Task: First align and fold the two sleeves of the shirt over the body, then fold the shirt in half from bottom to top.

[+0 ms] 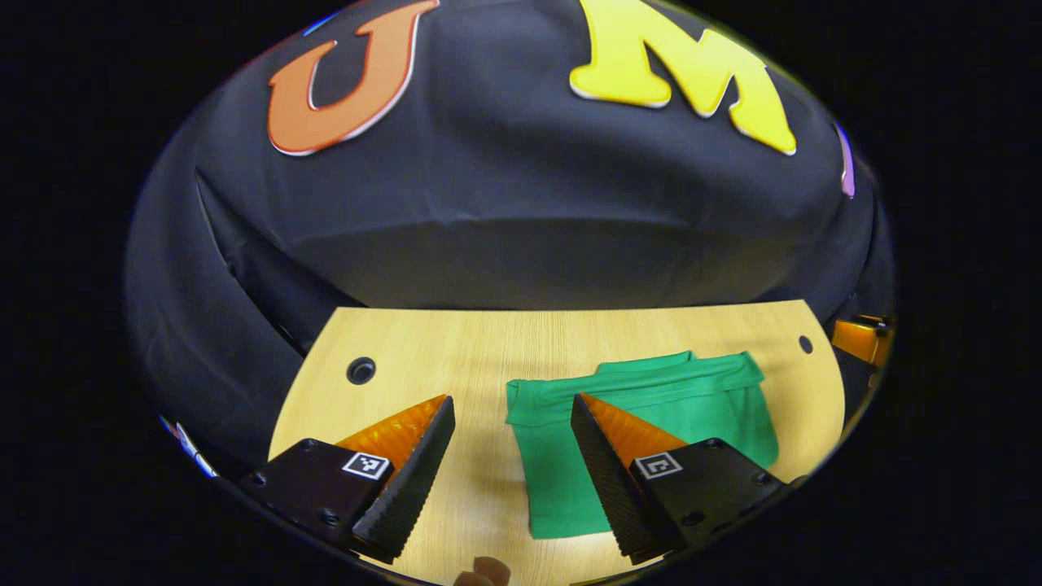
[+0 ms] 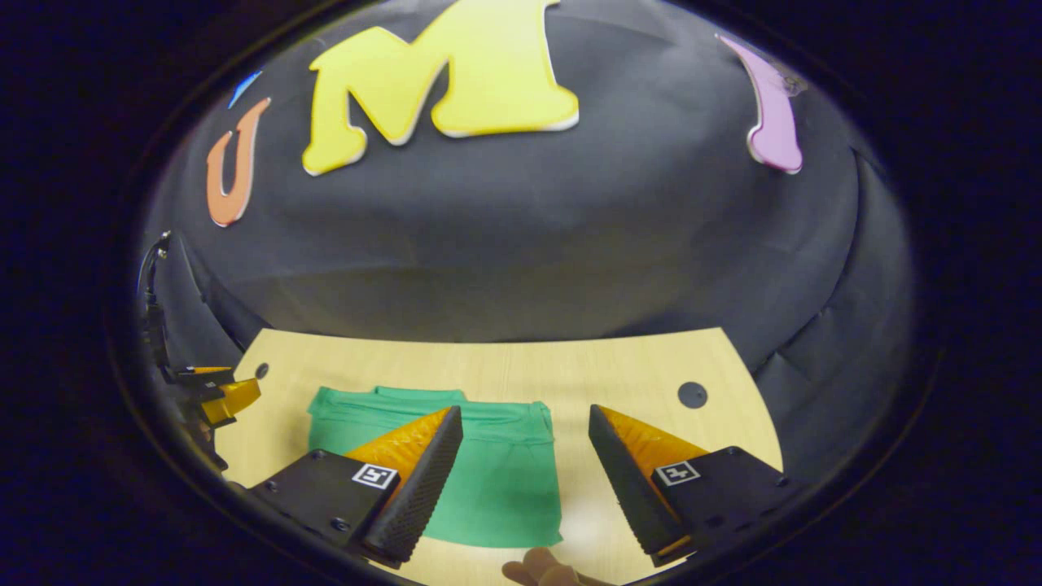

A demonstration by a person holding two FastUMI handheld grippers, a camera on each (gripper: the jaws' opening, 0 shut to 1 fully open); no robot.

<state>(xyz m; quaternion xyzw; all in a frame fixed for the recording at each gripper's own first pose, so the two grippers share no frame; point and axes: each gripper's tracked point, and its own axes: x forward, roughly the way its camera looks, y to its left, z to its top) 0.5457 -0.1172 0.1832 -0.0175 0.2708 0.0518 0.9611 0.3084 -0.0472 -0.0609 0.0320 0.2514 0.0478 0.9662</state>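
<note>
A green shirt point(image 1: 659, 407) lies folded into a compact rectangle on the wooden table point(image 1: 488, 350), its collar toward the far wall. My left gripper point(image 1: 511, 415) hangs above the table, open, with the shirt's left edge under its right finger and nothing between the fingers. In the right gripper view the same shirt point(image 2: 505, 472) lies below and left of centre. My right gripper point(image 2: 526, 423) is open above the shirt's right edge and holds nothing. The other gripper point(image 2: 220, 395) shows at the far left of that view, above the table's left side.
Black cloth walls rise close behind the table's far edge. A round hole sits in the tabletop at the left point(image 1: 361, 370) and another at the right point(image 2: 692, 395). A fingertip point(image 1: 484, 572) shows at the bottom edge; a hand point(image 2: 545, 567) shows below the right gripper.
</note>
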